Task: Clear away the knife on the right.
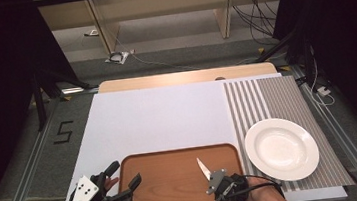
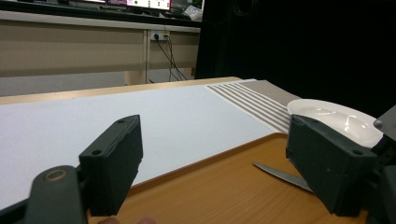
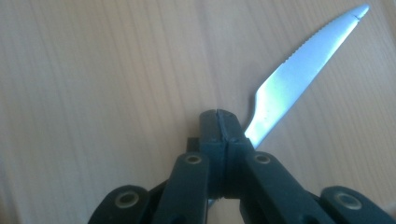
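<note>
A tray (image 1: 176, 191) lies at the worktop's (image 1: 158, 117) near edge, a knife (image 1: 203, 168) on it, a plate (image 1: 281, 148) on its right.

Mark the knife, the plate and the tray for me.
knife (image 3: 299, 74), right gripper view, middle of blade.
plate (image 1: 281, 148), high view, centre of the well.
tray (image 1: 170, 187), high view, bare wood floor.

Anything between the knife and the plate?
Nothing visible. The right gripper is shut on the knife over the tray. The plate lies to its right on the striped mat, and the tray's rim is all that lies between them.
</note>
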{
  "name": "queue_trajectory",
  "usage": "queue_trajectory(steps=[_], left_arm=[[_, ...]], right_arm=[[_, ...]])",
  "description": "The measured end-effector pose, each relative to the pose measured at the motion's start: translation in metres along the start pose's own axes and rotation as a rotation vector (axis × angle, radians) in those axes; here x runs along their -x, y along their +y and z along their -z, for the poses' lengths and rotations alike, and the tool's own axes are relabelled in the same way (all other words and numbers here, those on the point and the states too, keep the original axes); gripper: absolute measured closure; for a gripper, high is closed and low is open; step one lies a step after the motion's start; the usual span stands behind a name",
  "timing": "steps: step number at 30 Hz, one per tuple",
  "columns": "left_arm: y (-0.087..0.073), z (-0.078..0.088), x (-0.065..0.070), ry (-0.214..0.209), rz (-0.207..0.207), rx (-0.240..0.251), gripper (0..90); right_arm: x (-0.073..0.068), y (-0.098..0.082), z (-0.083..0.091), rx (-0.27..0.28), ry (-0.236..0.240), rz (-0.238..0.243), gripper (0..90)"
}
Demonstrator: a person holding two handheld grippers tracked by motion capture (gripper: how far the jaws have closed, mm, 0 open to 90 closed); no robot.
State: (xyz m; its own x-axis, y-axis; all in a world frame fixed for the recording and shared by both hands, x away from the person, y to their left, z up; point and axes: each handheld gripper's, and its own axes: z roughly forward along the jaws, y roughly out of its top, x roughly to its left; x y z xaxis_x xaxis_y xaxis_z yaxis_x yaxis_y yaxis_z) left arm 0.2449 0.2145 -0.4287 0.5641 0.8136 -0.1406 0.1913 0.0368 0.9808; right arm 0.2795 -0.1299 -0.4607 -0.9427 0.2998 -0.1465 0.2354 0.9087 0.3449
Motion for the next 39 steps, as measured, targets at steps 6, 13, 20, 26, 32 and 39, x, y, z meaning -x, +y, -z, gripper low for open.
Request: queue_trajectory(steps=[6, 13, 20, 26, 32, 39], left_arm=[[0.000, 0.000, 0.000, -0.001, 0.001, -0.001, 18.8], [0.000, 0.000, 0.000, -0.001, 0.001, -0.001, 18.8], [0.000, 0.000, 0.000, -0.001, 0.003, -0.001, 18.8], [0.000, 0.000, 0.000, -0.002, 0.003, -0.002, 18.8], [0.000, 0.000, 0.000, -0.002, 0.004, -0.003, 18.8], [0.000, -0.001, 0.000, -0.003, 0.005, -0.007, 18.7]], right_arm=[[0.003, -0.003, 0.001, -0.010, -0.010, -0.010, 90.0], [0.005, -0.009, 0.003, -0.022, -0.020, -0.033, 90.0], [0.008, -0.019, 0.007, -0.032, -0.036, -0.062, 90.0], [0.012, -0.026, 0.009, -0.036, -0.047, -0.086, 90.0], [0.013, -0.032, 0.012, -0.040, -0.047, -0.105, 90.0], [0.016, -0.037, 0.017, 0.061, -0.027, -0.161, 81.6]])
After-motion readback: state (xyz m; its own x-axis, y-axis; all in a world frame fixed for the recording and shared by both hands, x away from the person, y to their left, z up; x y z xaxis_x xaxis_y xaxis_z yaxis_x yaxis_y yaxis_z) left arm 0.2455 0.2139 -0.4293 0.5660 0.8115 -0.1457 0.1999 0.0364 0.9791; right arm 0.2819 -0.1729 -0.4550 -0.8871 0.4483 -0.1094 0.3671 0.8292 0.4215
